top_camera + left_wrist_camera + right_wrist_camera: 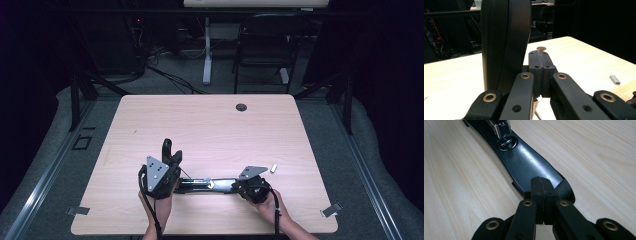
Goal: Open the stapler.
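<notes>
Opened stapler (200, 184) lying left-right between both grippers — base tip just under closed right gripper (543, 185); lid upright beside closed left gripper (541, 58).

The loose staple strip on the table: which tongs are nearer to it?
Right. The right tongs sit just below-left of the staple strip; the left tongs are well off to its left, beyond the opened stapler.

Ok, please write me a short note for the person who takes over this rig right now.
Left tool: shut, holding nothing, beside the raised lid.
Right tool: shut, tip over the end of the stapler base.
Staples lie on the table, apart, to the right.
Done: stapler open. Left: probably to load the staples and close the lid.
</notes>
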Available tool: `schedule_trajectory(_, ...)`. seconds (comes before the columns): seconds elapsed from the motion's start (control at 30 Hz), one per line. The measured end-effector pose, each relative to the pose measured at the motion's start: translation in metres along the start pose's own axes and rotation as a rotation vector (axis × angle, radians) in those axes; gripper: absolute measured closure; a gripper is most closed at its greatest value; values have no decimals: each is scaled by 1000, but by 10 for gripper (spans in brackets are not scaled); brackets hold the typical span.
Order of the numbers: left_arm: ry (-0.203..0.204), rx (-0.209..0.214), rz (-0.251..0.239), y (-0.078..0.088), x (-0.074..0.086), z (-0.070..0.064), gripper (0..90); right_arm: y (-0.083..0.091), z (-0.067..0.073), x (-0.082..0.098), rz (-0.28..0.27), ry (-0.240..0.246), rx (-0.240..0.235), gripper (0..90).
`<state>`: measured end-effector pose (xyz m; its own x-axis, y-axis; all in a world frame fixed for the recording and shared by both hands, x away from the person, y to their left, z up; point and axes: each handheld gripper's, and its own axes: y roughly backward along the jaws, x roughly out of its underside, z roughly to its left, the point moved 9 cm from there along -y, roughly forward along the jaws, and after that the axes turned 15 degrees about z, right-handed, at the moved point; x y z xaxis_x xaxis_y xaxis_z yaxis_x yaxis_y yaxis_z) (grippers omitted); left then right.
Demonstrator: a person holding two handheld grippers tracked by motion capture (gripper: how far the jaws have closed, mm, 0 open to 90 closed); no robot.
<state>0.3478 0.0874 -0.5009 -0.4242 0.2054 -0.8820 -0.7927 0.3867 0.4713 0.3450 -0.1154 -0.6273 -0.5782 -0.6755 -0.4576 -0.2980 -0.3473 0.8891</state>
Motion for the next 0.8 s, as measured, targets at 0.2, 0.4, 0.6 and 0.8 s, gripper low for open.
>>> schedule_trajectory(0.2, 17, 19, 2, 1, 3, 3, 900, 0, 0, -1, -1, -8, -12, 900)
schedule_trajectory(0.4, 26, 8, 3, 4, 4, 9, 900, 0, 0, 0, 11, -1, -9, 900)
schedule_trajectory(0.6, 34, 6, 1, 6, 5, 13, 900, 0, 0, 0, 5, 1, -13, 900)
schedule_trajectory(0.8, 37, 2, 1, 7, 7, 15, 900, 0, 0, 0, 10, 3, -8, 900)
